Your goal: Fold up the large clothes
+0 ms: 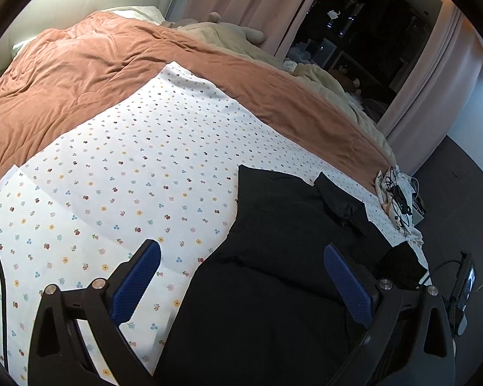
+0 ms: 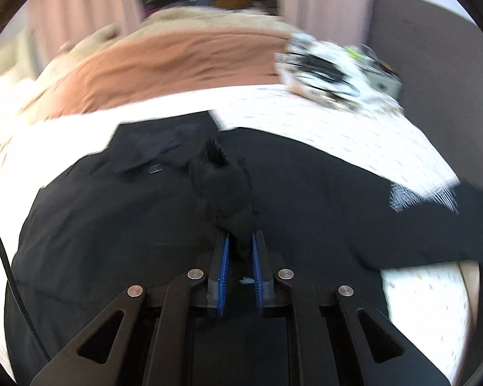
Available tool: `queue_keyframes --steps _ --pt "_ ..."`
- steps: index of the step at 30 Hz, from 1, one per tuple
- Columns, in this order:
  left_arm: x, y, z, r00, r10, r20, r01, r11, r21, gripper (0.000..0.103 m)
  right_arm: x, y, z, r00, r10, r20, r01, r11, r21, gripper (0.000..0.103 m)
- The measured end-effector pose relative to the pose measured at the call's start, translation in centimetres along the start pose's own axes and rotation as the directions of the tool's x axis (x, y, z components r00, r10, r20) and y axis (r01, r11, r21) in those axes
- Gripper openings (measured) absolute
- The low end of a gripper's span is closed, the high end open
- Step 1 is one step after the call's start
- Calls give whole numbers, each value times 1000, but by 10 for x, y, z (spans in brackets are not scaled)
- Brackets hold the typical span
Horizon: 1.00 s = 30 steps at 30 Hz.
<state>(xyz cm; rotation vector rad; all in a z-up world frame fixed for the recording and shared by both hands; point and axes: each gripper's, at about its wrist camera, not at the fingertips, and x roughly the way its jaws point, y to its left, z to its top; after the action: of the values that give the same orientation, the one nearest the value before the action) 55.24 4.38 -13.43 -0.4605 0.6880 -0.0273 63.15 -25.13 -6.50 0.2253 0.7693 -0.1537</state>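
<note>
**Right fingers pinch black garment; left hangs open**

Black shirt (image 2: 119, 225) lies flat on the floral sheet (image 1: 119, 167), collar toward the orange quilt (image 1: 80, 74). Right gripper (image 2: 240, 238) nearly closed on a bunched fold, nearer the collar. Left gripper (image 1: 241, 263) wide open, empty, above the shirt's edge.

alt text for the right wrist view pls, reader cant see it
The right gripper with blue-padded fingers is shut on a bunched fold of a large black collared garment spread over a white flower-dotted bedsheet. Behind lie a rust-orange quilt and pink curtains; the view is motion-blurred.
</note>
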Motion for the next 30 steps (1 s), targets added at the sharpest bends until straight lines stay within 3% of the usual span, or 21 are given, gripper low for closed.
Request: queue_keyframes --steps 3,6,7,8,10,11,16,18,19,20,22,26,30 --pt "0 -2 -1 1000 -5 -3 5 1000 5 103 1 -41 -11 994 107 -37 -99 980 174 11" --pt "-2 -3 -2 1000 -14 -1 14 1000 -1 103 14 -75 -23 965 247 -94 -199 913 356 13" --pt "-2 -4 -2 1000 -14 -1 14 1000 1 103 15 -80 -26 960 265 -92 -213 901 377 23" --pt "-2 -5 -3 1000 -15 -2 15 1000 5 103 15 -82 -29 958 272 -86 -221 897 382 50" --pt "-2 -8 -4 1000 -14 -4 14 1000 16 103 13 -83 -36 954 293 -68 -245 887 391 92" --pt "-2 -9 -4 1000 -13 -4 13 1000 19 103 13 -83 -39 949 311 -61 -262 877 402 93" --pt "0 -12 -7 1000 -14 -10 14 1000 22 103 24 -88 -50 913 407 -21 -347 803 485 93" --pt "1 -13 -8 1000 -6 -11 6 1000 30 103 33 -89 -46 904 427 -29 -366 807 464 75" --pt "2 -13 -8 1000 -4 -12 4 1000 30 103 35 -90 -47 900 433 -44 -367 810 456 50" --pt "2 -13 -8 1000 -3 -14 4 1000 28 103 42 -85 -47 891 449 -61 -375 807 456 37" --pt "3 -13 -10 1000 -2 -17 3 1000 26 103 54 -85 -44 884 461 -75 -379 802 461 35" --pt "4 -14 -14 1000 3 -23 -3 999 32 103 65 -93 -37 899 433 -70 -352 808 473 28" --pt "6 -11 -17 1000 2 -31 -1 1000 12 103 78 -99 -41 899 424 -104 -328 814 480 20"
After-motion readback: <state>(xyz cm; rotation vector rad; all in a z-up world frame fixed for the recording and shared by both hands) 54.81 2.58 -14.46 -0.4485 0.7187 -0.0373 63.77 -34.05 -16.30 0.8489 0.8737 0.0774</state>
